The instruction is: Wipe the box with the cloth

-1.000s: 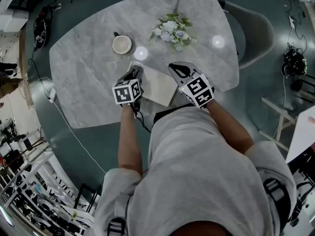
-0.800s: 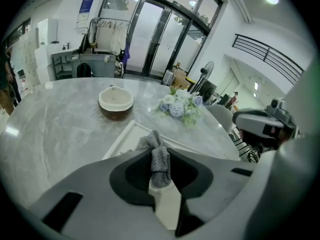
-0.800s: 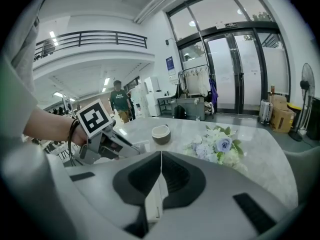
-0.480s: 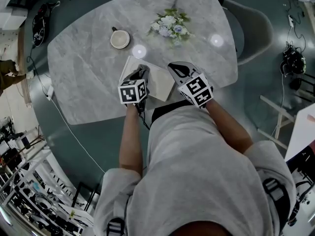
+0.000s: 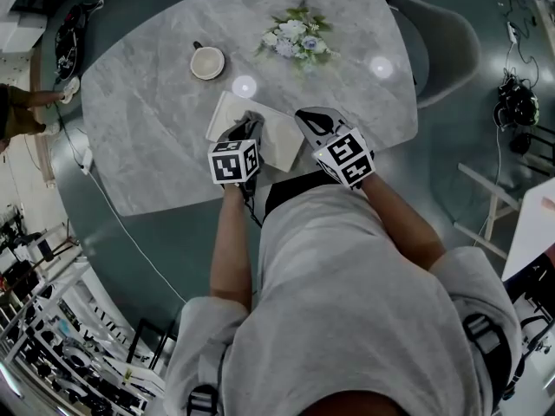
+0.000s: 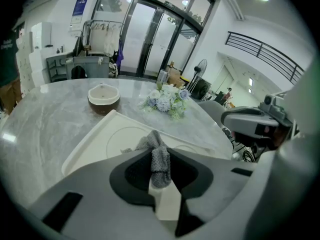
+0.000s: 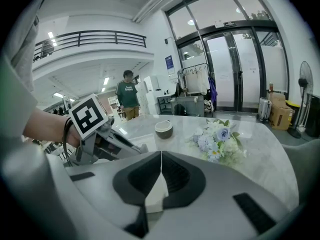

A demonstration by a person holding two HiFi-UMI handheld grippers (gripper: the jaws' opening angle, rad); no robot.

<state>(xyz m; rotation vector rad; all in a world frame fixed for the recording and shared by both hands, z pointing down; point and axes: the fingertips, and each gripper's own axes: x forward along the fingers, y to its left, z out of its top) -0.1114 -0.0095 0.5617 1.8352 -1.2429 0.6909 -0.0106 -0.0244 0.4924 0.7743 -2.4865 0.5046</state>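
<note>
Left gripper (image 5: 246,129): clenched on the grey cloth (image 6: 156,148). A knitted wad stands up out of the closed jaws, its loose end drooping forward onto or just over the box (image 6: 107,143); I can't be sure it touches.

Right gripper (image 7: 160,165): pinched closed on nothing, held just beside the box's right end, off its surface.

Box: flat and white with a raised rim. It lies on the table (image 5: 147,146) close to the near edge, in front of the person. The cup (image 5: 207,62) and flowers (image 5: 293,40) sit beyond it, toward the far edge.

Key relation:
- The box's long axis runs roughly along the near edge, slightly skewed, with the left end farther away.
- From the left gripper, most of the box lies ahead and to the left.
- That hand is the nearer one, directly above the box.
- Judgement: the stroke should run forward-left along that axis.

Writing: none legible on box or cloth. The marker cubes (image 5: 230,161) show only square black-and-white patterns. The blue wall notice (image 6: 79,10) is too small to read.
</note>
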